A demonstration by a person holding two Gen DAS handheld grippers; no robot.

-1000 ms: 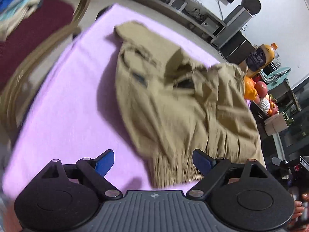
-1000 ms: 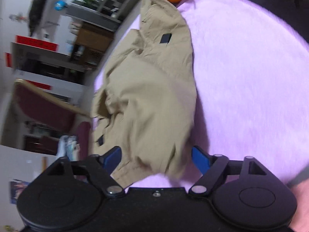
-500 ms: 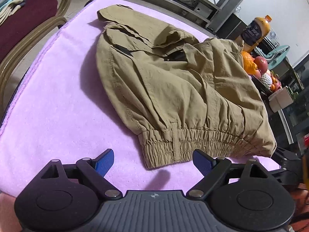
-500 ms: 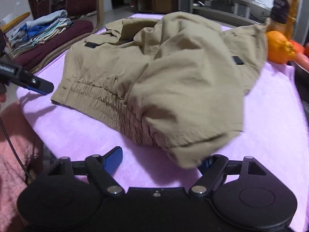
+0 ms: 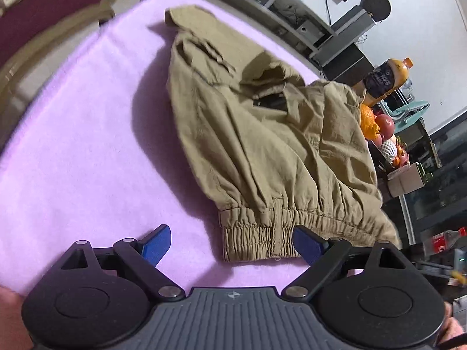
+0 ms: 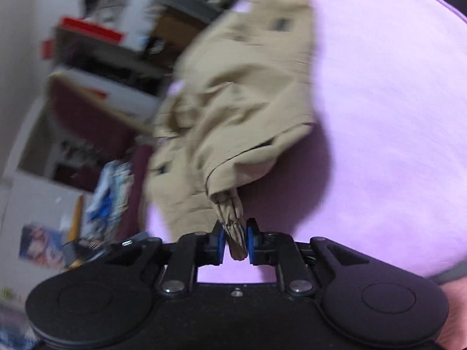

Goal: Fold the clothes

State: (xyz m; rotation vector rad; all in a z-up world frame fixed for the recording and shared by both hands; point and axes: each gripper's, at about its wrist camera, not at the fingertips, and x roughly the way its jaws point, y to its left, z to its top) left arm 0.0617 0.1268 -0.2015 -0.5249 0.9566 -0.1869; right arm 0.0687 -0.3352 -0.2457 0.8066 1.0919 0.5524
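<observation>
On the pink cloth (image 5: 87, 145) the khaki jacket (image 5: 262, 145) looks soft and light. Our right gripper (image 6: 235, 240) is clamped on its elastic hem (image 6: 230, 218); our left gripper (image 5: 230, 243), fingers apart, should take the hem at 12 o'clock.

A lilac cloth (image 5: 76, 151) covers the bench. At its far right edge stands an orange bottle (image 5: 385, 78) with a dark label, and just beside it a pile of fruit (image 5: 379, 134). A cardboard box (image 5: 405, 179) sits lower, beyond the fruit. A maroon chair (image 5: 49, 8) with a wooden frame stands off the far left corner. A red-capped bottle (image 5: 446, 237) lies at right. A grey shelf (image 5: 292, 3) lines the back wall.
</observation>
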